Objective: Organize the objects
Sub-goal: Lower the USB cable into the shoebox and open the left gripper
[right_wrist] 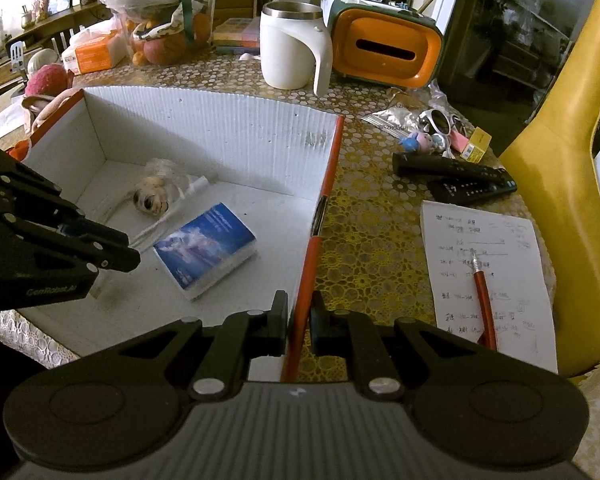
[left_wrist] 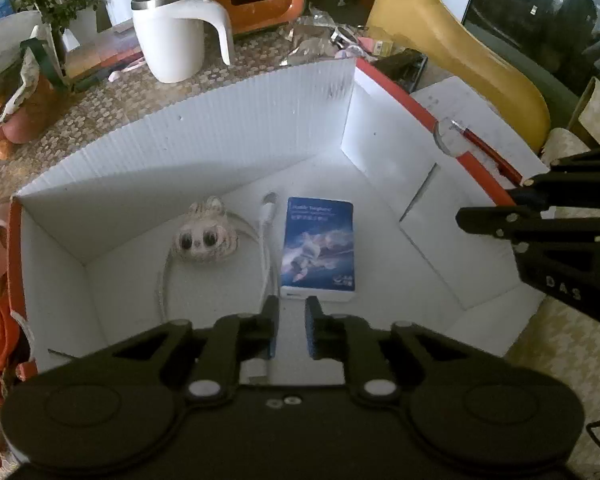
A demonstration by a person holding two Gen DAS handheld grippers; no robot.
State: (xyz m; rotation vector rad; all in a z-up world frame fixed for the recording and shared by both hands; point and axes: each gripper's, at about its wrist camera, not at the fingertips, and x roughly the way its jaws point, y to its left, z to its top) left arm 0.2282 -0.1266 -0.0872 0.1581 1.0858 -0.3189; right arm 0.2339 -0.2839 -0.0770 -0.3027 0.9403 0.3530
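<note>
Nearest to the left wrist camera, the left gripper (left_wrist: pixel 293 322) hangs inside the white box (left_wrist: pixel 204 128), its jaws parted by a narrow gap with nothing between them; part of a white cable (left_wrist: pixel 265 240) lies under its left finger, and whether it touches I cannot tell. Just ahead of the fingertips lies the blue packet (left_wrist: pixel 319 246), flat on the box floor with its printed face up. Its long axis runs away from the left gripper toward the far wall, and the white end faces the gripper. Beside the packet, on its left, the cable runs almost parallel to it, and further left sits a small toy head (left_wrist: pixel 204 240) with big eyes. The right gripper (right_wrist: pixel 299 322) is closed on the red-edged right wall of the box (right_wrist: pixel 312 248), one finger inside the box and one outside over the desk (right_wrist: pixel 364 248). On the desk to the right, a red pen (right_wrist: pixel 483 300) lies on a written sheet of paper (right_wrist: pixel 500 280), its tip pointing away from the camera. Behind the box stand a white mug (right_wrist: pixel 290 48) and an orange tissue holder (right_wrist: pixel 384 48).
</note>
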